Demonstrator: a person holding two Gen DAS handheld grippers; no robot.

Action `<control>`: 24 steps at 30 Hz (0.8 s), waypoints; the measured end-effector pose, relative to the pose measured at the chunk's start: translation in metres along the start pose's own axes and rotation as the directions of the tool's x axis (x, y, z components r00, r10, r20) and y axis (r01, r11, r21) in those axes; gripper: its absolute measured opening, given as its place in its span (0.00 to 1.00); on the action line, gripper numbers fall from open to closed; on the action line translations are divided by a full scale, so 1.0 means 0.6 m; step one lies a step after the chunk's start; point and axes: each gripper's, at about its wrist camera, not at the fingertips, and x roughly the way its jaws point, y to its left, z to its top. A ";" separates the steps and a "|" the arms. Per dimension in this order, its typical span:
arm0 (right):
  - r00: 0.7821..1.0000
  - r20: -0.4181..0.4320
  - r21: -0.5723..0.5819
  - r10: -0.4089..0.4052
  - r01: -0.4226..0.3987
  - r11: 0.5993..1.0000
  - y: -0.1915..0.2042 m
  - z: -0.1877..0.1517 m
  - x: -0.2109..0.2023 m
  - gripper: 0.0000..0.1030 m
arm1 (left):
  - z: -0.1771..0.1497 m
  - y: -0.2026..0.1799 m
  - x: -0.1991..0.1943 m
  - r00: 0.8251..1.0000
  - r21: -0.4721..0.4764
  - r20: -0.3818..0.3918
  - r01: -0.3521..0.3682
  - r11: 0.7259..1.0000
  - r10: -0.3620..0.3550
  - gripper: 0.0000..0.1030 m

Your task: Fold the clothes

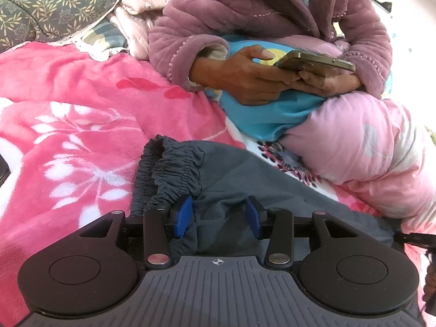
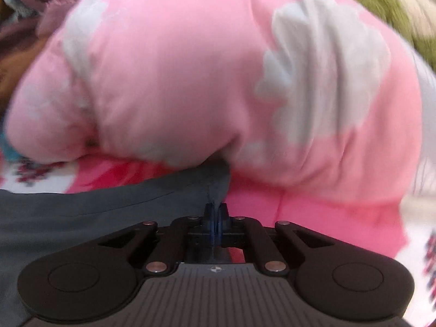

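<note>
On a pink floral blanket (image 1: 68,125), grey trousers (image 1: 239,174) lie under the left gripper (image 1: 219,216), its blue pads spread beside the gathered elastic waistband (image 1: 174,171); the right gripper (image 2: 216,219), pressed together, pinches a grey fabric edge.

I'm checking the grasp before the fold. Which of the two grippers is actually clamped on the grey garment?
The right gripper: its jaws are shut on a pinch of the grey garment. The left gripper is open, its blue pads apart over the cloth beside the elastic waistband.
</note>
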 end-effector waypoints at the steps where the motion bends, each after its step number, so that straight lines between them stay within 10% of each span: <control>1: 0.999 0.001 -0.013 -0.034 0.034 0.999 0.002 0.002 0.012 0.02 | 0.000 -0.001 0.000 1.000 0.000 0.001 -0.001 1.000 0.001 0.42; 5: 0.994 0.002 0.017 -0.109 0.108 0.994 -0.010 0.003 0.029 0.29 | 0.000 0.000 -0.001 1.000 -0.003 -0.001 0.001 1.000 -0.001 0.42; 9: 0.982 0.073 0.098 -0.175 0.168 0.981 -0.054 -0.004 -0.043 0.33 | 0.001 0.001 -0.001 1.000 -0.006 -0.002 0.003 1.000 -0.003 0.42; 20: 0.994 -0.074 0.186 0.081 -0.066 0.980 -0.044 -0.146 -0.251 0.33 | 0.002 0.001 -0.003 1.000 -0.012 -0.003 0.004 1.000 -0.004 0.42; 22: 0.984 -0.138 0.403 0.117 -0.052 0.914 -0.078 -0.179 -0.248 0.34 | 0.001 0.002 -0.004 1.000 -0.014 -0.003 0.004 1.000 -0.004 0.42; 24: 0.954 -0.141 0.650 0.265 -0.113 0.752 -0.122 -0.217 -0.230 0.34 | 0.001 0.002 -0.004 1.000 -0.015 -0.003 0.004 1.000 -0.004 0.42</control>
